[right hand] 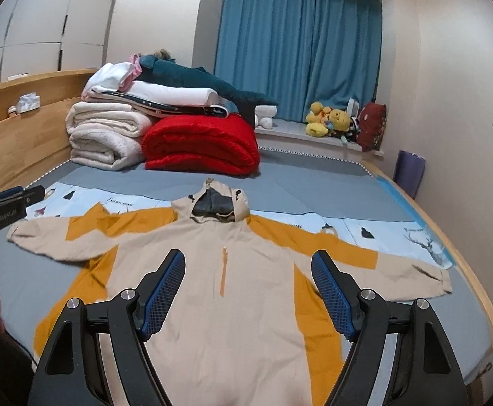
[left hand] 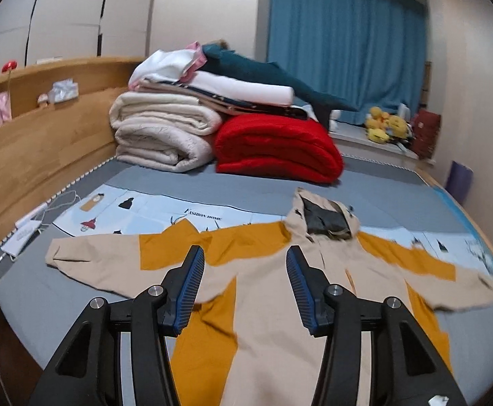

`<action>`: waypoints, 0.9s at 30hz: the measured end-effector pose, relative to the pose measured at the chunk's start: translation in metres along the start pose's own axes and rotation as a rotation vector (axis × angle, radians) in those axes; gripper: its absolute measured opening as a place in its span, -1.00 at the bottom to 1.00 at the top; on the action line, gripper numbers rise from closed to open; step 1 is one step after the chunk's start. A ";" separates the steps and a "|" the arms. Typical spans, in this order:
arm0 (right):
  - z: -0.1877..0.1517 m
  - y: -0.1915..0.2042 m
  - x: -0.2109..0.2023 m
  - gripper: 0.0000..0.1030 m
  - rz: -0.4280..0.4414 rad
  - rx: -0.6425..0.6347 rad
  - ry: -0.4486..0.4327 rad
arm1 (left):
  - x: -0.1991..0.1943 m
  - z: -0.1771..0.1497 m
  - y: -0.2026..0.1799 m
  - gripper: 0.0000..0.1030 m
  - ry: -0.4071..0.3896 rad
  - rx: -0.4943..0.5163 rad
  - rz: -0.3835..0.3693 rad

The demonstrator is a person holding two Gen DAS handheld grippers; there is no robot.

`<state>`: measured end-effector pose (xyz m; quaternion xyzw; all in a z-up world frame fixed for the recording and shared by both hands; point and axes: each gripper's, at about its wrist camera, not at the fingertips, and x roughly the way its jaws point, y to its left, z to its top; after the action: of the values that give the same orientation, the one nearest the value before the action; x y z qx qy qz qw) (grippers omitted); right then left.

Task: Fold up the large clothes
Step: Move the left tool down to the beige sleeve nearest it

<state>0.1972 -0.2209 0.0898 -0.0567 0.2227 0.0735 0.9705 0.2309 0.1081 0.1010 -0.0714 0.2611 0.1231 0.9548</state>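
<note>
Grey bed (right hand: 314,182), hooded jacket (right hand: 246,270) spread flat beneath both claws, left claw (left hand: 244,253) wide, right claw (right hand: 248,257) wide

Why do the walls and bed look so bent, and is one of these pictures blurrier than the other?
Both views come through fisheye lenses, so the wooden headboard and blue curtain bow toward dark rounded corners. The left wrist view is softer, the jacket smeared at its right sleeve; the right wrist view shows its zip crisply. Lighting is dim and even indoors, without glare.
</note>
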 end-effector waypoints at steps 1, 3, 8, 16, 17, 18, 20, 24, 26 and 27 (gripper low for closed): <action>0.008 0.000 0.010 0.51 0.000 0.004 0.006 | 0.010 0.004 0.002 -0.07 0.006 0.001 0.003; 0.022 0.003 0.029 0.51 0.000 0.008 0.011 | 0.032 0.014 0.008 -0.07 0.022 -0.001 -0.003; 0.049 0.011 0.073 0.50 0.023 -0.012 0.010 | 0.070 0.015 0.031 -0.07 0.033 -0.002 0.089; 0.060 0.031 0.142 0.08 0.089 -0.061 0.017 | 0.128 -0.002 0.066 -0.55 0.146 -0.019 0.067; 0.062 0.032 0.152 0.01 0.103 -0.054 0.016 | 0.132 -0.003 0.068 -0.57 0.155 -0.026 0.053; 0.062 0.033 0.158 -0.04 0.112 -0.046 0.013 | 0.138 -0.006 0.075 -0.61 0.174 -0.042 0.033; 0.059 0.032 0.170 -0.05 0.128 -0.022 -0.001 | 0.149 -0.012 0.084 -0.64 0.211 -0.063 0.017; 0.051 0.034 0.199 -0.09 0.109 0.042 0.084 | 0.179 -0.031 0.117 -0.70 0.312 -0.117 0.015; 0.057 0.034 0.210 -0.09 0.162 0.078 0.121 | 0.190 -0.035 0.136 -0.70 0.336 -0.147 0.006; 0.057 0.035 0.212 -0.09 0.170 0.071 0.119 | 0.197 -0.037 0.149 -0.70 0.345 -0.160 0.016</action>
<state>0.4042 -0.1534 0.0446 -0.0077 0.2865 0.1440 0.9472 0.3365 0.2822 -0.0424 -0.1649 0.4108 0.1367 0.8862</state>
